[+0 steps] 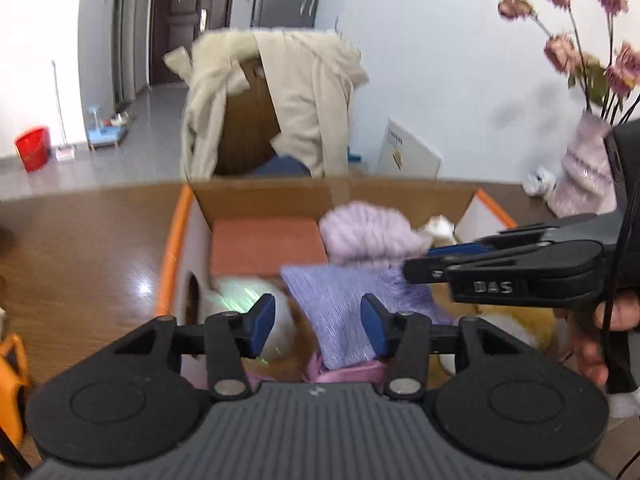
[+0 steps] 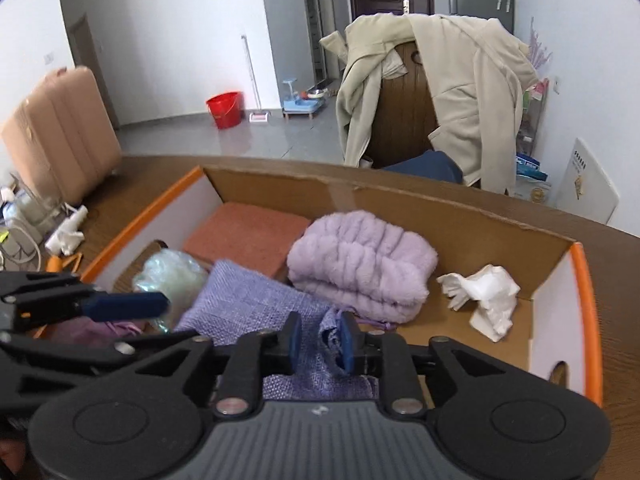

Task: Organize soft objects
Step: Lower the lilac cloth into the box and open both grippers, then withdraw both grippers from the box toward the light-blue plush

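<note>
Fingers of the right gripper [image 2: 319, 343] pinch a corner of the lilac cloth [image 2: 248, 300]; those of the left gripper [image 1: 318, 325] stand spread, cloth hanging between them, seemingly untouched though blur hinders. Beyond both, the box [image 2: 440, 204] already holds a pad [image 2: 244, 236], fluffy bundle [image 2: 360, 264]; cloth unplaced. Only the right view shows the tissue [image 2: 486, 300]; only the left shows flowers [image 1: 580, 40].

Lilac knit cloth [image 2: 256, 300], orange-edged box [image 2: 586, 320]

We see a brown wooden table [image 2: 160, 172] carrying the cardboard box [image 2: 460, 216] ahead of our right claw [image 2: 319, 340].
</note>
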Demonstrator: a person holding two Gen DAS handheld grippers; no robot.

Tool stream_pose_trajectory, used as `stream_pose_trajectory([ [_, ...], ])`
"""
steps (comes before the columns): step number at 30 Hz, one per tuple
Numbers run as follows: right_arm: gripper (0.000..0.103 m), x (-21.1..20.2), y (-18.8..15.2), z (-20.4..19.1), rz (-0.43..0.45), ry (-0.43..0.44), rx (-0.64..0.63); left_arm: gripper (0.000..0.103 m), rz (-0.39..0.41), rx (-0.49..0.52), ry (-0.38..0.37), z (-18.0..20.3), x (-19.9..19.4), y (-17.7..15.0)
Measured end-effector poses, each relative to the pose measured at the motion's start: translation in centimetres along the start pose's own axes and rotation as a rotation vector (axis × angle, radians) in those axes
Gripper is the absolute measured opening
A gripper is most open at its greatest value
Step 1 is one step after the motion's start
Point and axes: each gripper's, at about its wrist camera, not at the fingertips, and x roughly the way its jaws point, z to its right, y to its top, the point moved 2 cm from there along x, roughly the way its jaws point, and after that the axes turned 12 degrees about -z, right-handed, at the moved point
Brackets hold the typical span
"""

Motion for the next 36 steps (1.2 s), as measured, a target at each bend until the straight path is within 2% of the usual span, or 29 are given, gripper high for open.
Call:
stream_pose_trajectory([
  [5, 0.027, -6.0, -0.6, 0.9, 0.090, -0.040, 0.030, 0.049, 0.076, 0.007, 0.038, 0.5, -5.2, 0.3],
  [7, 0.037, -9.1, -1.3, 1.0, 0.128, -0.061, 0.031, 0.051, 0.105, 0.006, 0.048, 0.7, -7.6, 0.0],
  [9, 0.043, -12.3, -2.4, 1.1, 0.168, -0.093, 0.026, 0.055, 0.142, 0.020, 0.056, 1.1, -10.2, -0.7],
  [14, 0.046, -19.4, -6.1, 0.9, 0.237, -0.150, 0.019, 0.067, 0.225, 0.026, 0.100, 2.5, -15.8, -2.7],
  [16, 0.055, -21.7, -7.7, 0.4, 0.271, -0.172, 0.012, 0.069, 0.249, 0.024, 0.101, 3.0, -17.5, -3.7],
  [19, 0.056, -24.0, -10.0, -0.4, 0.309, -0.200, -0.008, 0.074, 0.282, 0.026, 0.129, 4.1, -19.8, -5.7],
  [22, 0.057, -25.9, -13.0, -1.4, 0.358, -0.218, -0.019, 0.080, 0.332, 0.015, 0.165, 5.2, -21.8, -9.3],
  [23, 0.057, -26.5, -14.6, -1.9, 0.386, -0.228, -0.025, 0.084, 0.356, 0.010, 0.168, 5.5, -22.3, -10.8],
  [27, 0.064, -28.0, -21.4, -4.1, 0.479, -0.239, -0.041, 0.088, 0.414, 0.023, 0.169, 7.2, -24.0, -17.5],
  [31, 0.067, -28.2, -27.4, -5.8, 0.522, -0.194, -0.031, 0.092, 0.407, -0.020, 0.157, 7.7, -24.8, -22.6],
  [36, 0.070, -27.4, -33.8, -6.7, 0.522, -0.156, 0.015, 0.092, 0.371, -0.051, 0.145, 8.1, -24.8, -27.0],
])
